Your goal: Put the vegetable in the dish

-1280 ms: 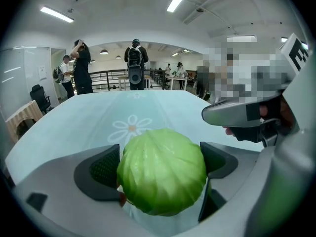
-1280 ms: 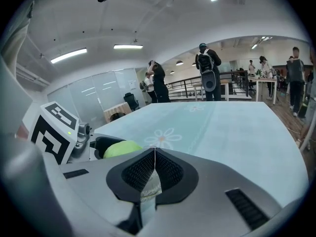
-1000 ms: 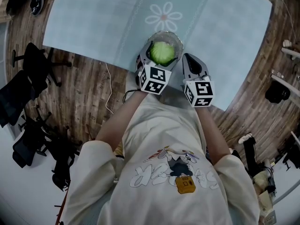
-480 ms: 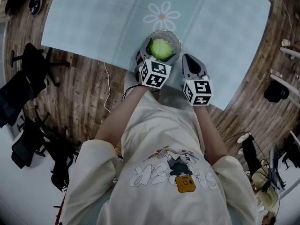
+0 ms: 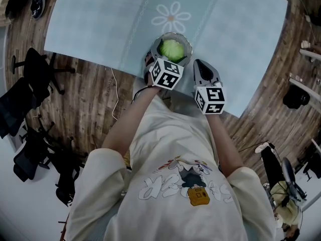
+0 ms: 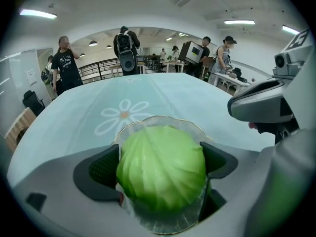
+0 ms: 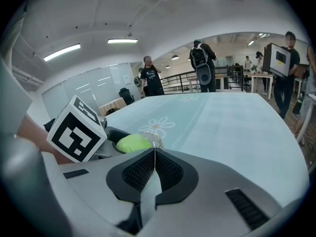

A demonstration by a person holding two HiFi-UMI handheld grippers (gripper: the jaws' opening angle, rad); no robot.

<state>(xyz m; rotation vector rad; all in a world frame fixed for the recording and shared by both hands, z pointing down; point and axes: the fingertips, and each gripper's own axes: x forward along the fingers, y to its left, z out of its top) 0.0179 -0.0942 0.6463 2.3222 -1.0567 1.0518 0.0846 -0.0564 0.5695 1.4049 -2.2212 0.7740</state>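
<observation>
Sitting in the dish (image 6: 161, 119), the cabbage (image 6: 161, 172) is clamped by the left tool (image 6: 161, 163); right tool (image 7: 154, 168) closed.

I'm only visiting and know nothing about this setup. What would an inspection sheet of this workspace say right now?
Surface: table under a light blue cloth with a daisy print.
Job's things: green cabbage in the glass dish.
Clutter: nothing seen on the cloth.
Grippers: left gripper has its jaws against both sides of the cabbage; right gripper has its jaws together with nothing between them, beside the dish.
Cables: one thin cable on the wooden floor by the table edge.
Surroundings: black chairs; people standing beyond the table.
</observation>
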